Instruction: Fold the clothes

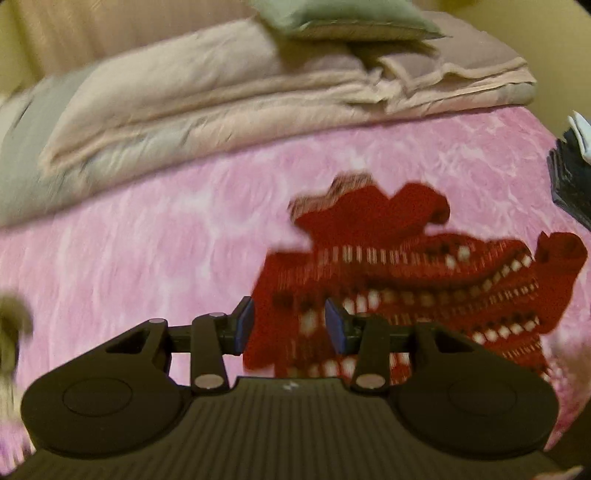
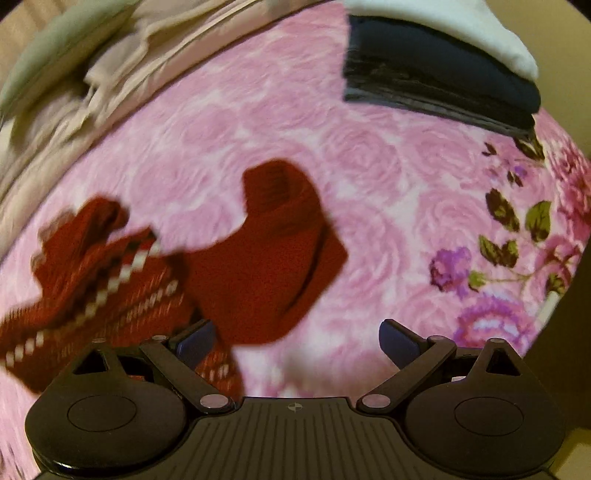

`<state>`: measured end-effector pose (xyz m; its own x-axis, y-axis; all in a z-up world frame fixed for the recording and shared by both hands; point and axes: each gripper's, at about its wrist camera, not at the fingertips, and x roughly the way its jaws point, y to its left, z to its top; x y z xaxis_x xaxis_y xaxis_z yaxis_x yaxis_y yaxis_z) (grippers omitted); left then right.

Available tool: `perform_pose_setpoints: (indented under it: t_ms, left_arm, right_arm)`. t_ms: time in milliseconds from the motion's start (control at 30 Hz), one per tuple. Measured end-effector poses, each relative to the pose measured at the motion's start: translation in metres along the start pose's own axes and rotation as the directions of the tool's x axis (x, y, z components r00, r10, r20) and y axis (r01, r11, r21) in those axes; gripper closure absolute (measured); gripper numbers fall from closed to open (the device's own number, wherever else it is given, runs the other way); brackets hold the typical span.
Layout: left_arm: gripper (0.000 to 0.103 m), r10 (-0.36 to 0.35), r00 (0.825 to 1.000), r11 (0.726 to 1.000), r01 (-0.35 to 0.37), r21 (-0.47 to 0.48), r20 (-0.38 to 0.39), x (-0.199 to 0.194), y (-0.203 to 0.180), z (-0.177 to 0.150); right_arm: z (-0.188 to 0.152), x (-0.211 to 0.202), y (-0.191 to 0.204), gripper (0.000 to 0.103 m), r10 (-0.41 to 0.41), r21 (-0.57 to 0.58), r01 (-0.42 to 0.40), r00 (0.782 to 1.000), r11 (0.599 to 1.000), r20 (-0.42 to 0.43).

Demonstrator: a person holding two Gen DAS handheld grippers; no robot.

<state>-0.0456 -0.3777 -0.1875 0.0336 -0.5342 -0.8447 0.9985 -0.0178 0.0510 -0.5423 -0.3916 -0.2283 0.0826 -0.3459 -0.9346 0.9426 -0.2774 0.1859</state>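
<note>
A red knitted sweater [image 1: 406,273] with white patterned bands lies crumpled on the pink floral bedspread [image 1: 147,240]. My left gripper [image 1: 290,325] hangs open above its left edge, blue pads apart, nothing pressed between them. In the right wrist view the same sweater [image 2: 258,273] spreads from the left to the middle, with a plain red sleeve reaching up. My right gripper [image 2: 295,343] stands wide open over the sleeve's lower edge. Its left pad [image 2: 195,341] is over the patterned knit and its right pad is over bare bedspread [image 2: 388,206]. Both views are blurred by motion.
A folded beige quilt [image 1: 221,99] and a greenish pillow [image 1: 340,18] lie along the far side of the bed. A stack of folded dark clothes [image 2: 436,77] with a white item [image 2: 461,26] on top sits at the far right.
</note>
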Motion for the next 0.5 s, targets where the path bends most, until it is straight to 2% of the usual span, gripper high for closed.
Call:
perform_pose_setpoints:
  t_ms: [133,200,300,400,500]
  left_arm:
    - [0.065,-0.091,0.996,0.985,0.087,0.146,0.022,0.052,-0.008,0.038]
    - [0.065,-0.129,0.992,0.967,0.123,0.224,0.012,0.085,-0.017,0.056]
    - [0.065,-0.188,0.982,0.940,0.189,0.283,-0.031,0.129,-0.039,0.076]
    - [0.065,-0.249,0.965,0.912,0.262,0.316,-0.082,0.163,-0.065,0.080]
    - [0.065,-0.252,0.961,0.886,0.275,0.374,-0.110,0.188,-0.090,0.073]
  right_arm:
    - [0.015,0.022,-0.021,0.005,0.046,0.109,-0.051,0.997,0.993,0.055]
    - [0.023,0.035,-0.028,0.005,0.063,0.142,-0.073,0.995,0.987,0.073]
    - [0.035,0.054,-0.035,0.005,0.082,0.175,-0.098,0.992,0.980,0.097]
    - [0.043,0.069,-0.039,0.005,0.098,0.198,-0.120,0.988,0.973,0.116]
    - [0.045,0.082,-0.044,0.005,0.112,0.226,-0.139,0.986,0.964,0.127]
